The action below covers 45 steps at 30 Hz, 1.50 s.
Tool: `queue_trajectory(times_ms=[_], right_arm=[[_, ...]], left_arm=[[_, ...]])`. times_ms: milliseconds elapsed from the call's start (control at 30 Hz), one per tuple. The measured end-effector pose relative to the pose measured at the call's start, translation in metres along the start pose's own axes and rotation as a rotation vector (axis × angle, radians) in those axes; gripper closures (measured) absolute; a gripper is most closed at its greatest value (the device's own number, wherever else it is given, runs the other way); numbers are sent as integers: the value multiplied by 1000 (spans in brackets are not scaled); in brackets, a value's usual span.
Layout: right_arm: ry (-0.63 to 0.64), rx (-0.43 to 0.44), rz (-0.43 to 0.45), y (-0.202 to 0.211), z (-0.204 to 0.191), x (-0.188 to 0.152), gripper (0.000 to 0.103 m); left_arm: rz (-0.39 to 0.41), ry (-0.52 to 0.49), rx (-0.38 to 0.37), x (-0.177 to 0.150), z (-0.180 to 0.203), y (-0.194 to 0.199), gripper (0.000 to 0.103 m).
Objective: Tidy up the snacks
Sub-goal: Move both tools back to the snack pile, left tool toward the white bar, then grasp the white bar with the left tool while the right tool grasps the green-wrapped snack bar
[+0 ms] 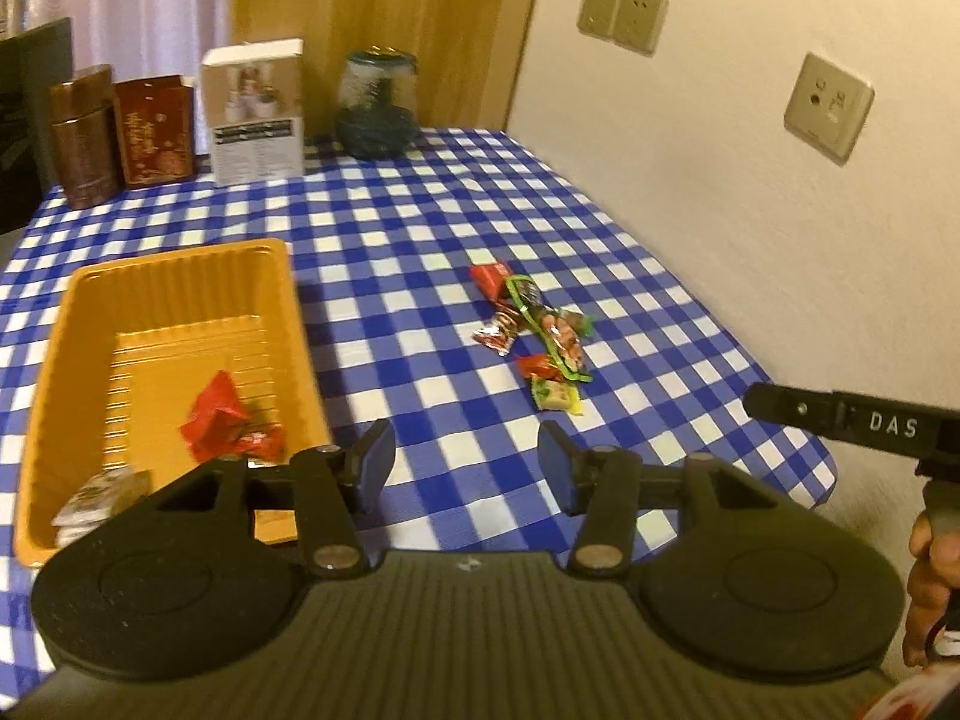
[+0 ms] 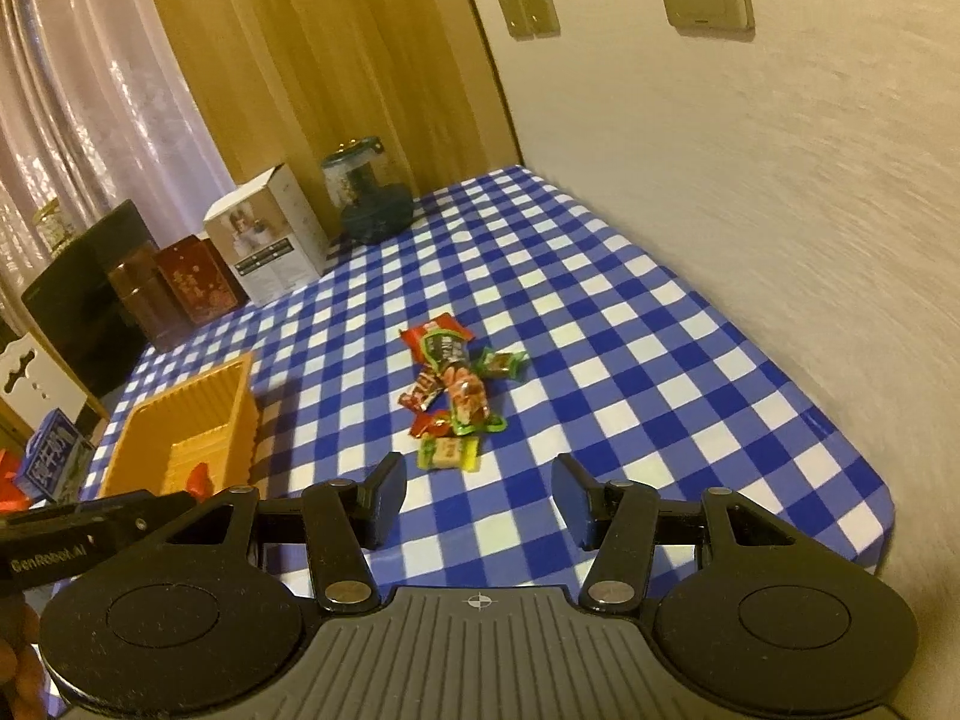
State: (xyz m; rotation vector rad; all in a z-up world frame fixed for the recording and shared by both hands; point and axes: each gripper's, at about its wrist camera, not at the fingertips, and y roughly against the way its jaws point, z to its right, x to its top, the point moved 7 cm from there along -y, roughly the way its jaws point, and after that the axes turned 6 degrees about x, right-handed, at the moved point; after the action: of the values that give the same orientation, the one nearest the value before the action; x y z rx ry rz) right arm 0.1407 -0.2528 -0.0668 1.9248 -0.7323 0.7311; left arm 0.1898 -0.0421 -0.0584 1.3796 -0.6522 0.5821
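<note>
Snacks (image 2: 453,387) lie heaped at twelve o'clock; my right gripper (image 2: 477,495) and left gripper (image 1: 465,462) gape empty, so I'd pinch the nearest wrapper (image 2: 449,453) singly, then tray (image 1: 66,324) at nine.

Both grippers' jaws apart, empty

Blue-and-white checked tablecloth (image 1: 420,228). Orange ribbed tray (image 1: 174,276) with red wrappers (image 1: 216,420) inside. Snack pile (image 2: 456,390) mixed red, green, yellow. Black grippers, blue pads (image 1: 381,465). Brown tin (image 1: 84,138), dark red box (image 1: 157,131), white box (image 1: 255,111), teal jar (image 1: 378,105). Beige wall (image 1: 750,210), tan curtain.
</note>
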Motion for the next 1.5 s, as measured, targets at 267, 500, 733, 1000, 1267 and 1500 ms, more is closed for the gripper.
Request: queue_trajectory(times_ms=[267, 500, 733, 1000, 1267, 1500], right_arm=[[0, -10, -23, -31, 31, 10, 49], [8, -14, -53, -59, 54, 17, 49], [21, -27, -59, -81, 73, 27, 49], [26, -38, -70, -103, 86, 29, 49], [41, -36, -94, -120, 82, 26, 49], [103, 19, -121, -139, 54, 26, 49]], left_arm=[[-31, -12, -17, 3, 28, -47, 54], [-51, -2, -28, -2, 48, -96, 54], [-19, -12, -44, -5, 71, -138, 54], [-16, -42, -36, -10, 84, -174, 58], [6, -81, -25, -10, 85, -183, 71], [-26, -75, -9, -19, 63, -168, 77]])
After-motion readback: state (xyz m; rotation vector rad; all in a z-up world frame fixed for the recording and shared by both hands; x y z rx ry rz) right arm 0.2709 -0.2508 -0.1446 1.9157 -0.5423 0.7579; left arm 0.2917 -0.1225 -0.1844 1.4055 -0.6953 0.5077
